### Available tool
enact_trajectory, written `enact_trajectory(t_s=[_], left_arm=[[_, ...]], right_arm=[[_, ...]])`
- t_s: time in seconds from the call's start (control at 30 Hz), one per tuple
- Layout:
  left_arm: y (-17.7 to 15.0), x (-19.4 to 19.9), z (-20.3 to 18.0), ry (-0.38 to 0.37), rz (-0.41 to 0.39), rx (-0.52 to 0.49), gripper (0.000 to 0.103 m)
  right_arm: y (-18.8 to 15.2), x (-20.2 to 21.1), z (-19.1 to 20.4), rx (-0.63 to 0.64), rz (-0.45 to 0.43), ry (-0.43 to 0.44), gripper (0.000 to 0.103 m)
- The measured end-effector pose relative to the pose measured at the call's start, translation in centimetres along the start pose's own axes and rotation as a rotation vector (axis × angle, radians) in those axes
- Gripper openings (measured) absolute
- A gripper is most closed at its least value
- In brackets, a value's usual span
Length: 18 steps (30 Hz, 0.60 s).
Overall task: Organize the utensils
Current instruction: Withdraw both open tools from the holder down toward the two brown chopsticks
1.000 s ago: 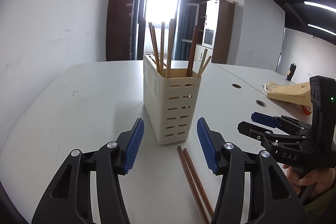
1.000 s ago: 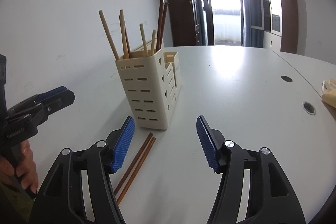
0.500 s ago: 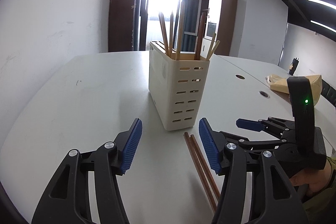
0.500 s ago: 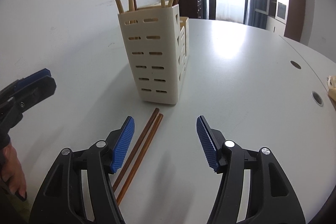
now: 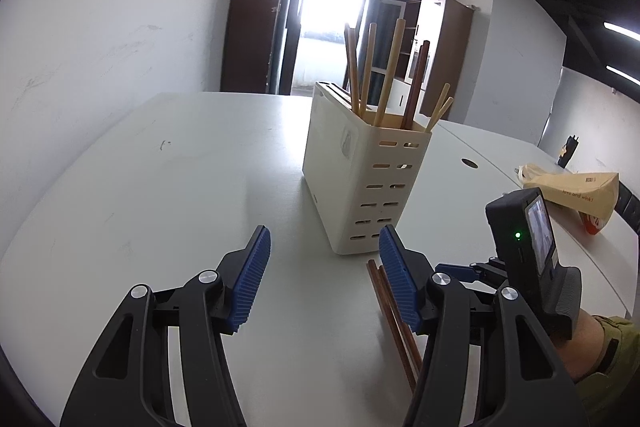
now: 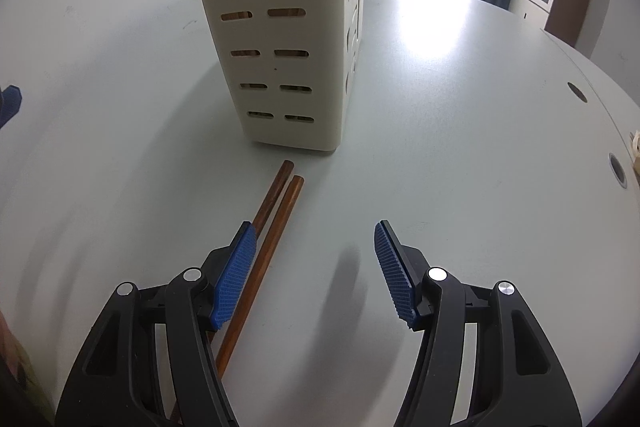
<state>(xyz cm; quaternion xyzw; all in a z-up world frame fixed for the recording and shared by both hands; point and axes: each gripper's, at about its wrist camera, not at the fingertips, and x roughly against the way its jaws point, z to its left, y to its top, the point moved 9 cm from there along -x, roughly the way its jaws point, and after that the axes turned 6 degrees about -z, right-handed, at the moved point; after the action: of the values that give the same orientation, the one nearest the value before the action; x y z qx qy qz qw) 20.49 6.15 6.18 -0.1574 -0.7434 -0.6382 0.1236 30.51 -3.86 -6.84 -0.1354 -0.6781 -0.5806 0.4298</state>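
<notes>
Chopsticks (image 6: 269, 227), two dark brown ones, are lying side by side on the white desk (image 6: 460, 131), tips just before the cream slotted holder (image 6: 280, 39) containing more chopsticks (image 5: 384, 75). Right claw (image 6: 316, 267) is hovering wide over them; left claw (image 5: 324, 283) is gaping wide, holding nothing.

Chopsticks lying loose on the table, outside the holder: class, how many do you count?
2. Both dark brown chopsticks lie side by side on the table, just before the cream holder, partly hidden under the right gripper.
</notes>
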Motion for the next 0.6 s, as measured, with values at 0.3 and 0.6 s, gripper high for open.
enact_trajectory(t_s=[0.3, 0.6], left_arm=[[0.0, 0.3, -0.2, -0.005, -0.004, -0.004, 0.057], [-0.3, 0.0, -0.2, -0.007, 0.004, -0.012, 0.057]], right_arm=[[-1.6, -1.2, 0.7, 0.020, 0.030, -0.038, 0.061], [-3.0, -1.3, 1.2, 0.021, 0.040, -0.036, 0.058]])
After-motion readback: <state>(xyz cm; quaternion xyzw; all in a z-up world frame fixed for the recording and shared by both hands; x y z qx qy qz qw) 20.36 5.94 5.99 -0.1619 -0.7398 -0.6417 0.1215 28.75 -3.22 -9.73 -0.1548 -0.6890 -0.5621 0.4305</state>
